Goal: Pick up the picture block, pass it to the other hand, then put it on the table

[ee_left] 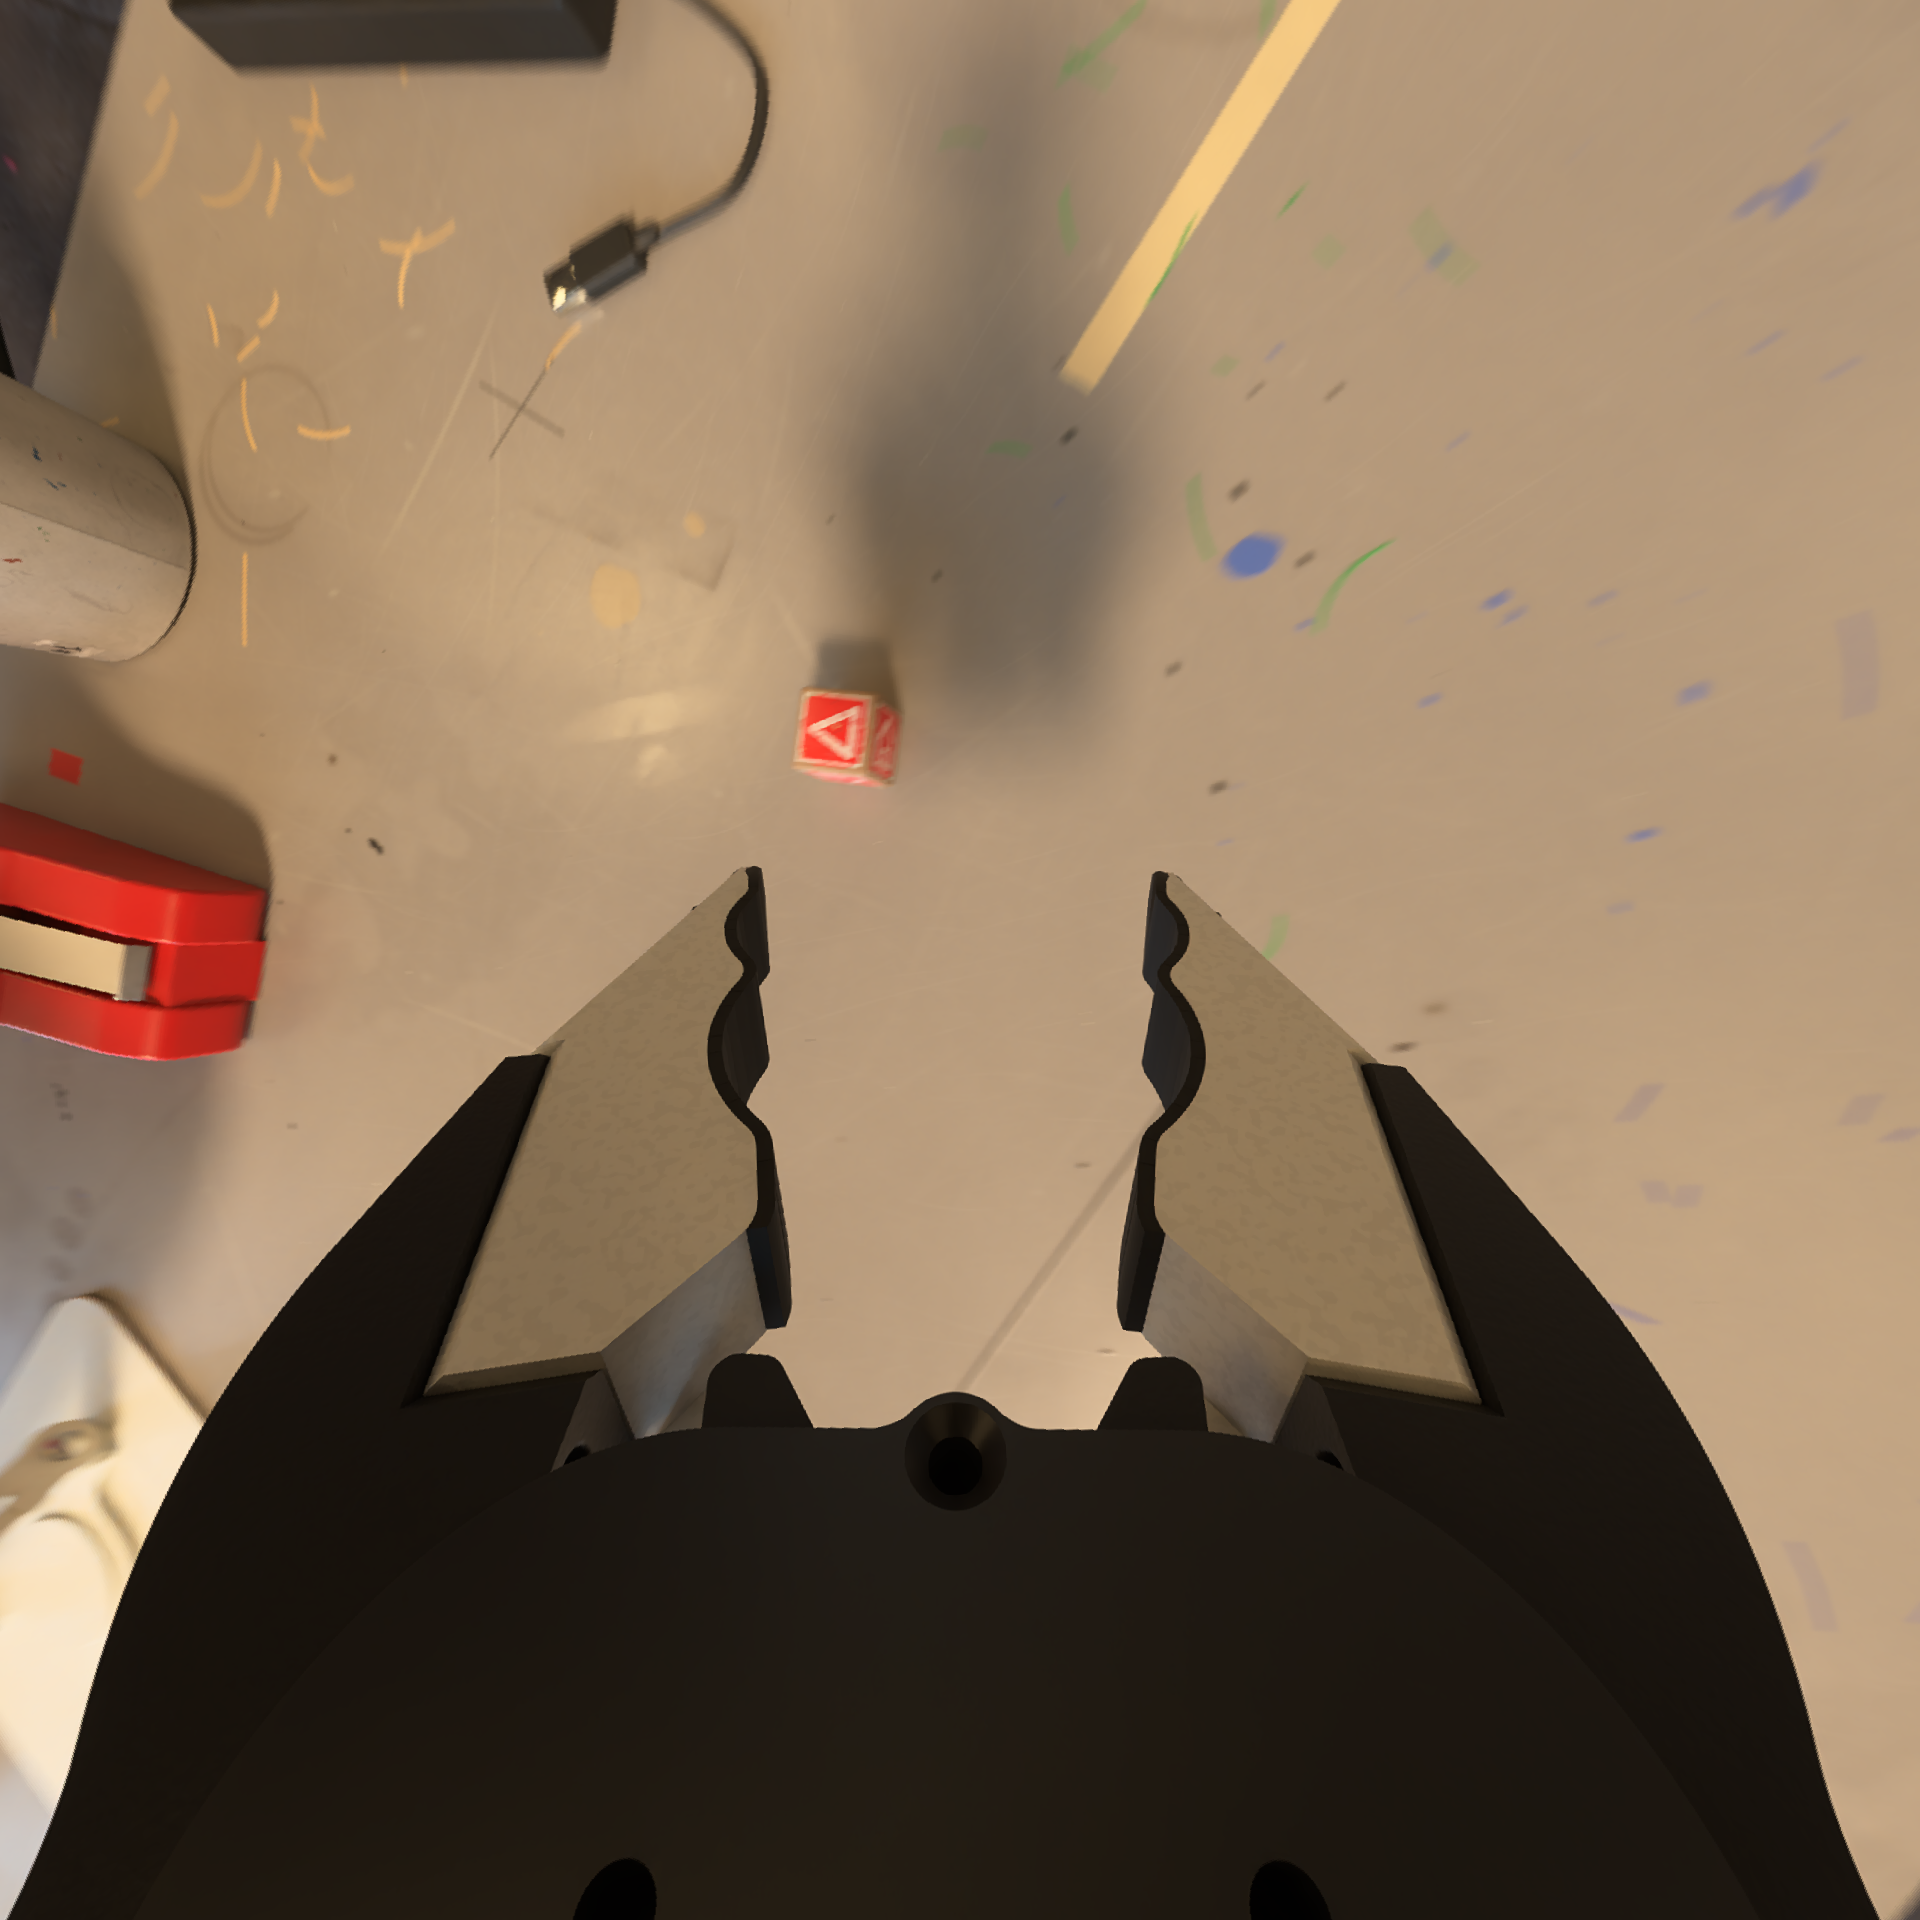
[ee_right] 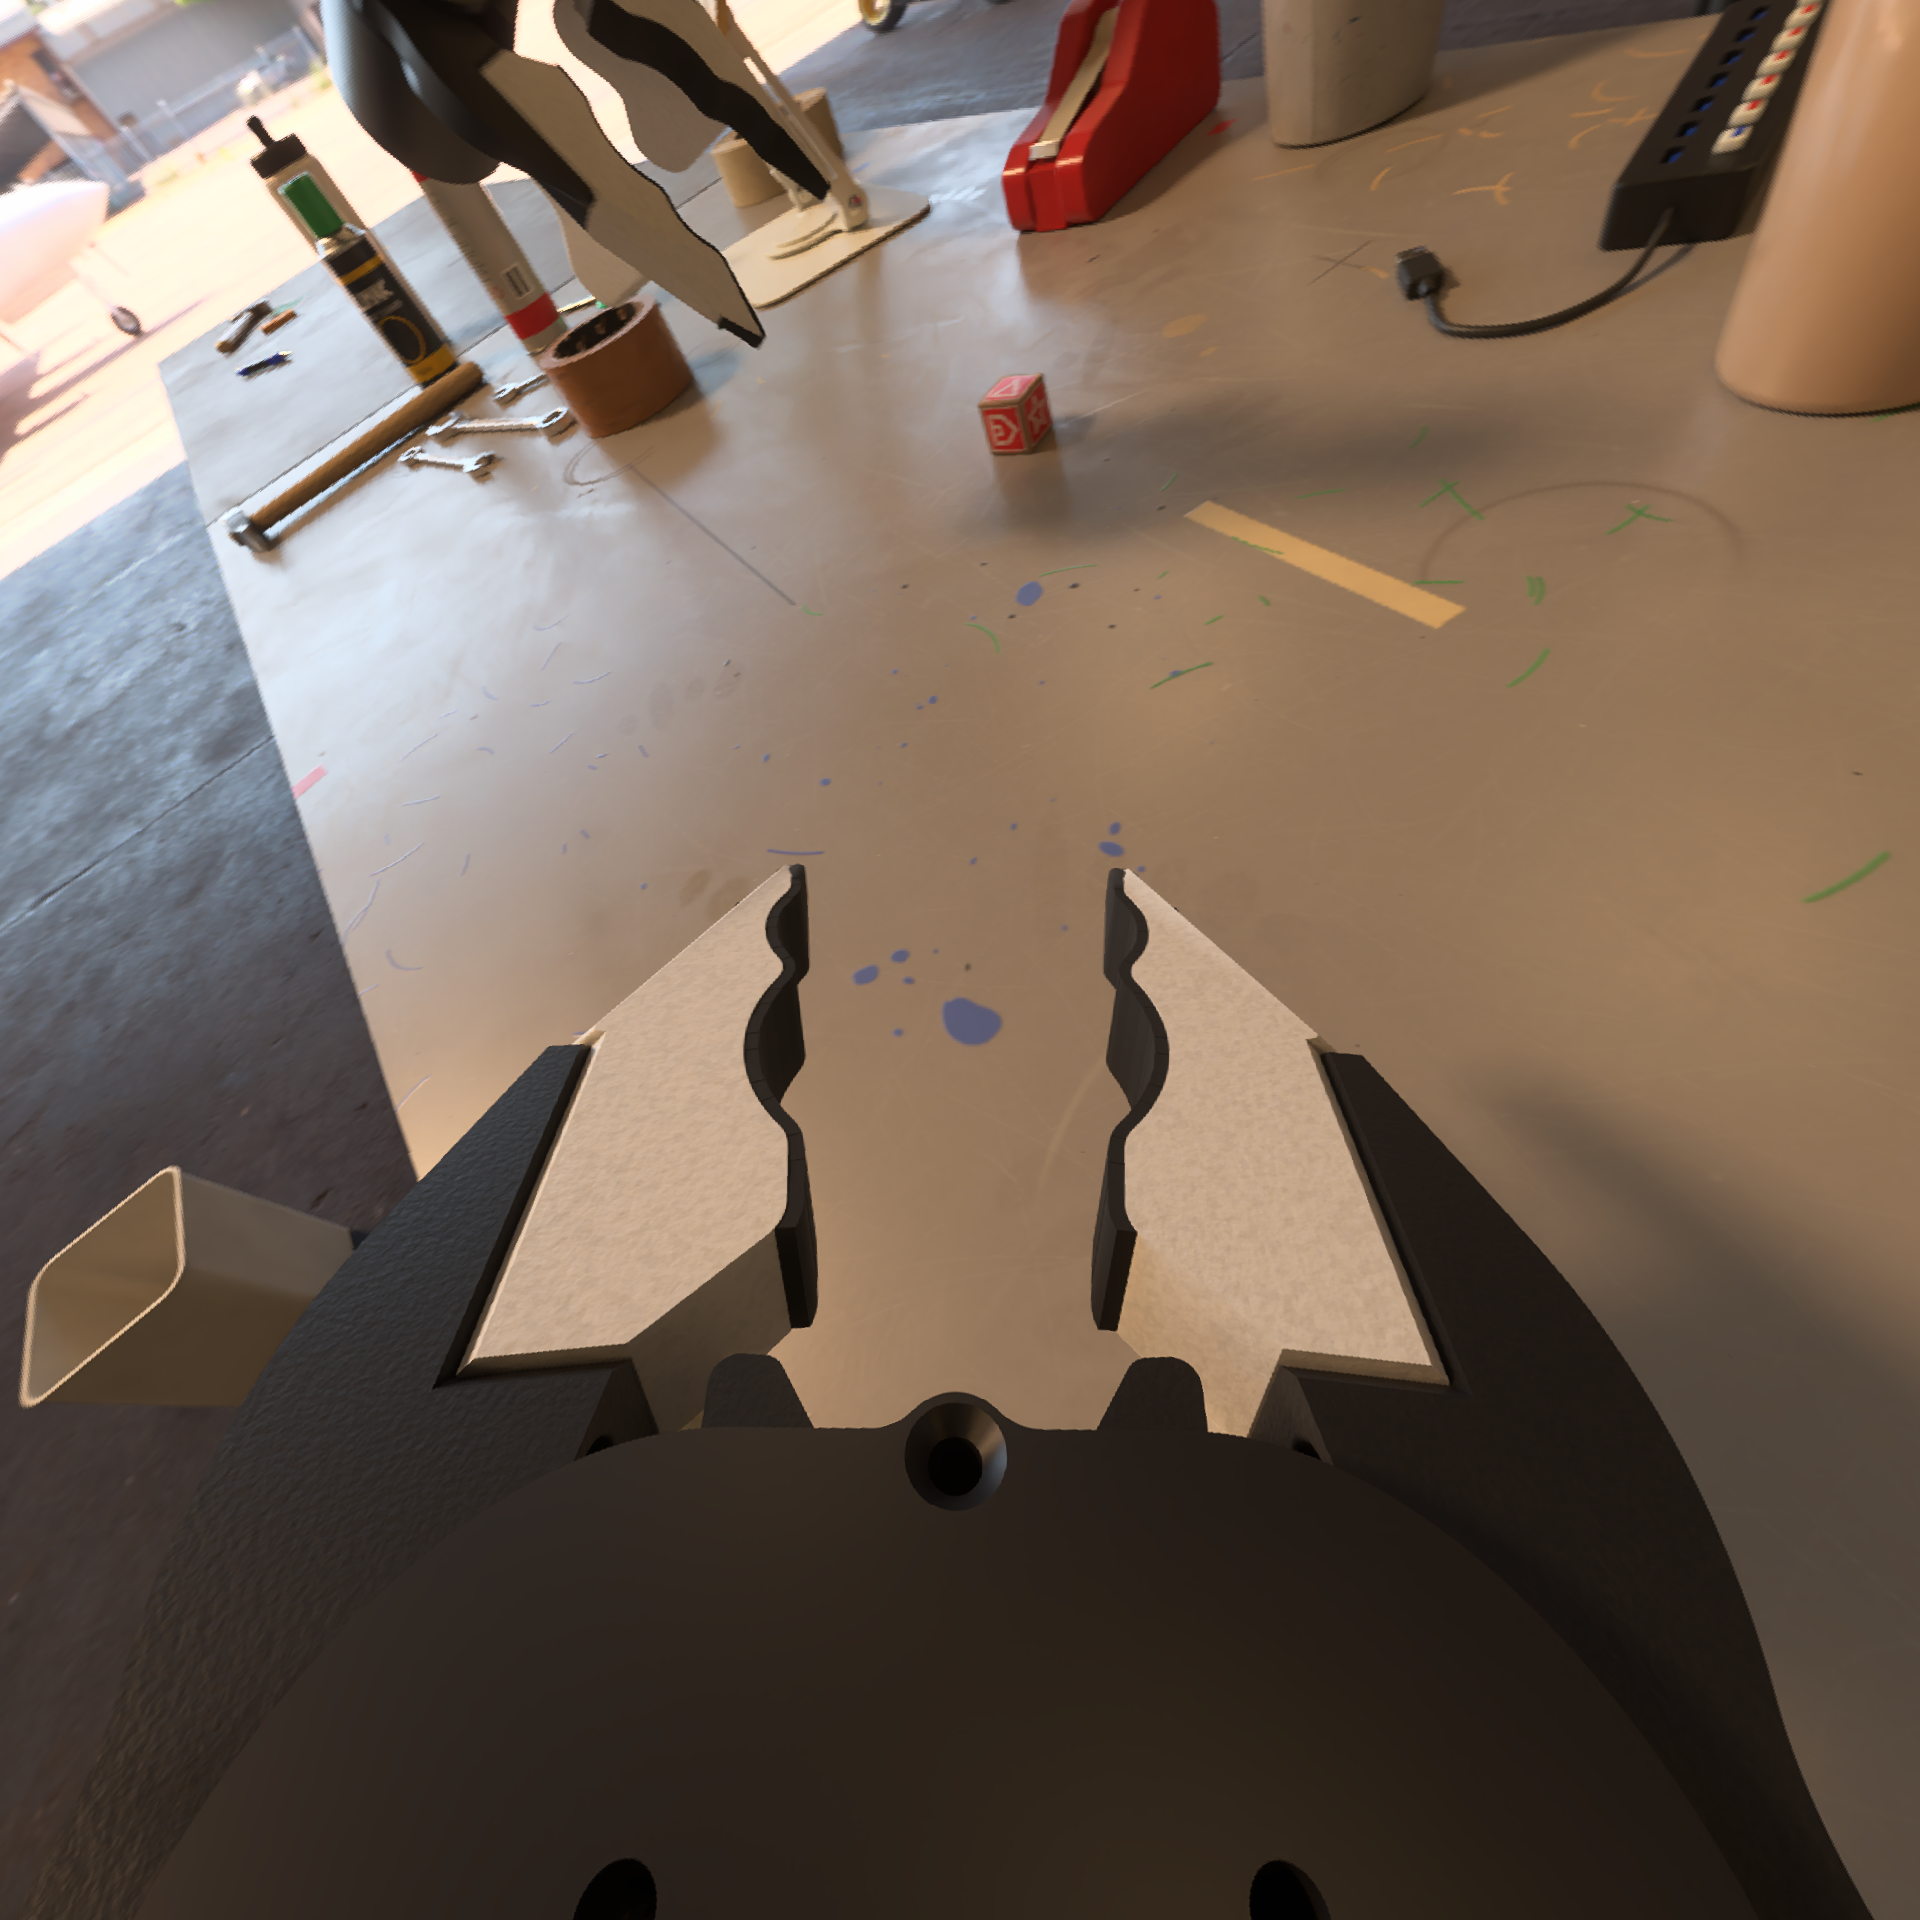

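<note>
On desk (ee_left: pixel 1455 831), left to right: red tape dispenser (ee_left: pixel 125 935), picture block (ee_left: pixel 847 736) mid-desk, tape strip (ee_left: pixel 1195 197) beyond. Left claw (ee_left: pixel 956 883) spread wide, empty, above block, slightly off to its right. Right claw (ee_right: pixel 956 878) also spread, empty, well back. Looks like pre-grasp step. Next: shift left, centre over block, descend, clamp.
</note>
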Available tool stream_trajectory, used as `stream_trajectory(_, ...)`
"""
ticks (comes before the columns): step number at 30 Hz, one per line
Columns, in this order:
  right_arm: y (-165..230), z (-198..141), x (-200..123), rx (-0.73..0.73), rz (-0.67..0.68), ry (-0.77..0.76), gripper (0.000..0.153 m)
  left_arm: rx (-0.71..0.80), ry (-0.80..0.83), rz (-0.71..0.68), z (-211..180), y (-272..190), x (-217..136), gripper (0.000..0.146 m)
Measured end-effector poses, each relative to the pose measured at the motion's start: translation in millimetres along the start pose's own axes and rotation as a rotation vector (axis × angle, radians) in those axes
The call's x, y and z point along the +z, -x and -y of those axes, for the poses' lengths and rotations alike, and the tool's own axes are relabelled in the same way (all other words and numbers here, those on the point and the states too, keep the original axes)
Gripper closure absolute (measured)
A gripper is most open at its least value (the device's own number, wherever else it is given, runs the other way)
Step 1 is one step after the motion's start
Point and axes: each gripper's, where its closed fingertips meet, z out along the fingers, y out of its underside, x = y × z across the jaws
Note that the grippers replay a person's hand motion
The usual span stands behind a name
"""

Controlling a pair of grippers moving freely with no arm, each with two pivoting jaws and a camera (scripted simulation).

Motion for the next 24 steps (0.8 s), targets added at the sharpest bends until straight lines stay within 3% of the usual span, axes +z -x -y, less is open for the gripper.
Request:
stream_trajectory(2, -4, 1, -1, 0.012, -0.011, -0.016, 0.092, 0.046, 0.067, 0.002, -6, 18, 21, 0.077)
stream_trajectory(6, -14, 1, -5, 0.073, -0.013, -0.033, 0.091, 0.048, 0.139, -0.136, -9, 29, 57, 0.079)
stream_trajectory(12, -21, -6, -8, 0.104, -0.018, -0.02, 0.091, 0.042, 0.217, -0.214, -12, 37, 91, 0.085)
stream_trajectory(18, -21, -13, -5, 0.111, -0.004, 0.008, 0.073, 0.054, 0.303, -0.242, -16, 35, 110, 0.12)
stream_trajectory(24, -19, -14, -6, 0.071, -0.008, 0.026, 0.071, 0.012, 0.303, -0.287, -23, 36, 95, 0.12)
